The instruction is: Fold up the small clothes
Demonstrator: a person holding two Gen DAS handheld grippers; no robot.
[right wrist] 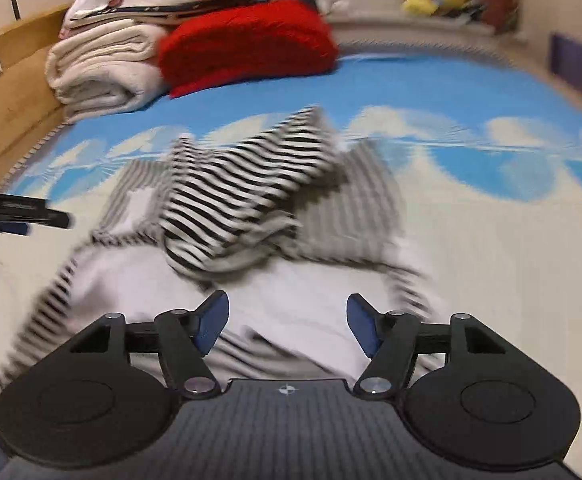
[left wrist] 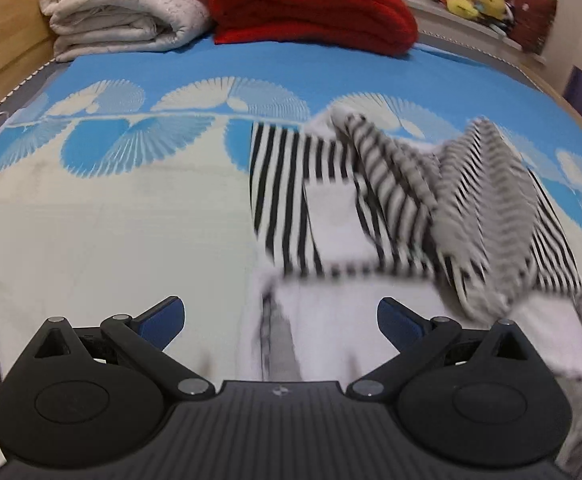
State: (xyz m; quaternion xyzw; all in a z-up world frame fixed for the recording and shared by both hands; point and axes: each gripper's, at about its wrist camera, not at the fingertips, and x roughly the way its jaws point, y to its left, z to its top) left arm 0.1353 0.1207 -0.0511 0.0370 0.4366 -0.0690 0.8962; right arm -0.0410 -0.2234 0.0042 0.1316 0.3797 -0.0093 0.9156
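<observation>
A bed (left wrist: 91, 216) fills both views, its cover cream near the cameras and bright blue farther off, with a band of pale fan-shaped prints between. At the far edge lie a stack of folded cream blankets (left wrist: 123, 12) and, touching them, a folded red blanket (left wrist: 311, 12). On the cream part of the cover lies the striped garment (left wrist: 371, 200), black-and-white striped with plain white panels; its middle is bunched into raised, crumpled folds, while the flatter striped and white parts spread out toward the cameras, all blurred. The left gripper (left wrist: 281, 320) hangs over the garment's near white edge, jaws spread wide with nothing between its blue pads. The right gripper (right wrist: 287, 326) likewise stands apart over white cloth, gripping nothing.
</observation>
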